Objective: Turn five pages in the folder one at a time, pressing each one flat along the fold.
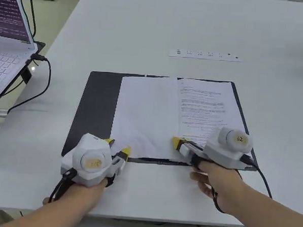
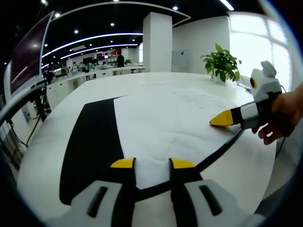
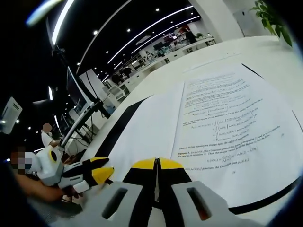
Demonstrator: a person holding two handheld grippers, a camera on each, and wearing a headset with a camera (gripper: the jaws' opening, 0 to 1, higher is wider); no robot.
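- Lying open and flat on the white table (image 1: 145, 32), the folder (image 1: 98, 110) shows both of its pages face up, so they are easy to reach.
- A blank page (image 1: 146, 113) covers the middle-left of the folder. A printed page (image 1: 207, 109) covers the folder's right half. The fold (image 1: 176, 109) runs down the folder's middle, between the two pages.
- The right gripper (image 1: 176, 142) has its two yellow tips pinched together with nothing between them. The tips sit at the near end of the folder's fold. I cannot tell if they touch the paper or sit just above it.
- Tips pinched like this make one blunt point. I think that is for rubbing along the fold to press the page flat.
- The left gripper (image 2: 153, 163) has its jaws apart and holds nothing. It sits at the folder's near edge, with the bottom edge of the blank page just past its tips.
- I think it rests there to stop the blank page from lifting up while the fold gets pressed.
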